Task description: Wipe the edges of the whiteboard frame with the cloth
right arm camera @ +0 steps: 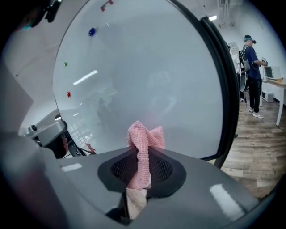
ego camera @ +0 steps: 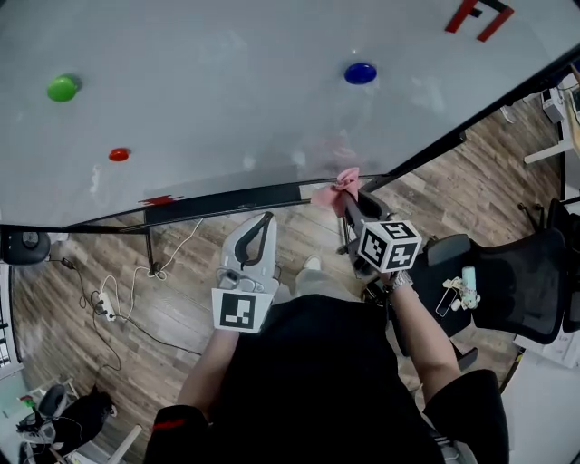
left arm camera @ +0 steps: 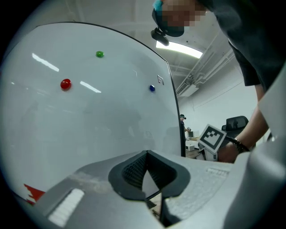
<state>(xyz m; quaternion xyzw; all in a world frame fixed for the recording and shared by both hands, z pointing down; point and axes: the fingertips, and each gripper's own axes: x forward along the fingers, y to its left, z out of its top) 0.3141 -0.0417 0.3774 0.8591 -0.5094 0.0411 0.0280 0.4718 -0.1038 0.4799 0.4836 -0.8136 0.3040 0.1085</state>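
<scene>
I hold the right gripper (ego camera: 352,204) fingers clamped on the pink cloth (right arm camera: 144,142), tuft forward at the whiteboard frame (ego camera: 227,201) for wiping; left gripper (ego camera: 261,222) fingers together, empty, parked aside.

A green magnet (ego camera: 62,88) sits at the upper left of the head view, a small red magnet (ego camera: 119,154) below and to its right, and a blue magnet (ego camera: 360,73) at upper centre. A red printed mark (ego camera: 478,16) shows at the top right corner. Lower left, a white power strip (ego camera: 106,308) and its cable lie on the wooden floor (ego camera: 181,281). A black office chair (ego camera: 521,281) stands at the right edge. In the right gripper view, a person (right arm camera: 252,67) stands at the upper right beside a desk (right arm camera: 275,82).
</scene>
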